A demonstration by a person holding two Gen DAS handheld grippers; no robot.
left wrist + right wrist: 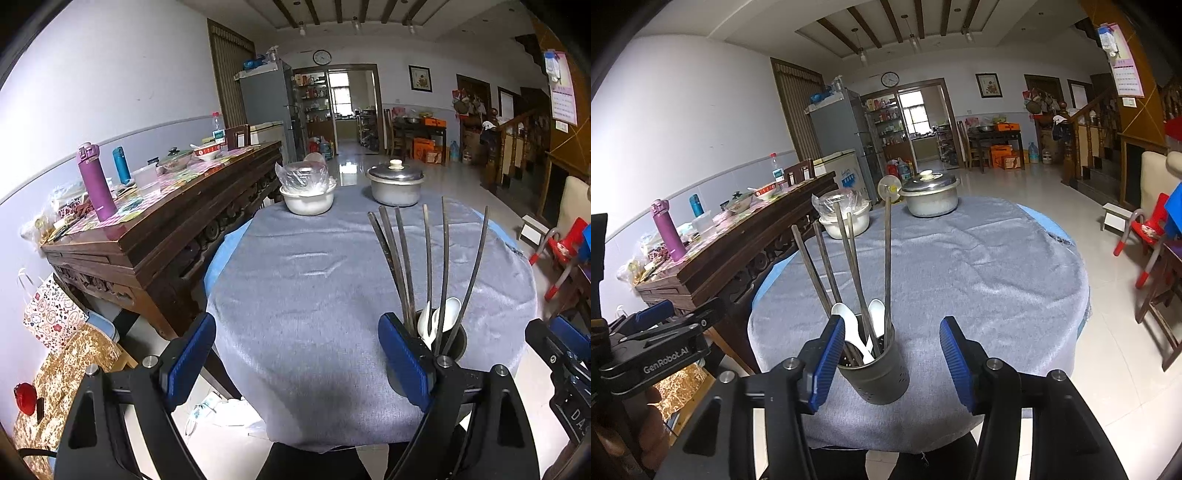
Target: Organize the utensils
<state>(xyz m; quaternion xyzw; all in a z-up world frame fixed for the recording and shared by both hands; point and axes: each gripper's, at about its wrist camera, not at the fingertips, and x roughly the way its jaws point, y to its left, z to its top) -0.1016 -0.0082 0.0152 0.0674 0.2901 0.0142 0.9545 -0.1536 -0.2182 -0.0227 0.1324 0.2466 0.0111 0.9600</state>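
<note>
Right gripper (892, 363) jaws stand wide, bracketing the utensil holder (877, 373) on the tabletop (979, 266); chopsticks (849, 258) point upward. Left gripper (295, 363), jaws wide, has the holder beside its right finger.

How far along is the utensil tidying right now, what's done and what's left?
It looks mostly done: the chopsticks and white spoons already stand in the dark holder on the grey tablecloth. Nothing is in hand; the left gripper and right gripper are both open and empty. No loose utensils show on the cloth, so little seems left beyond perhaps placing the holder.
</note>
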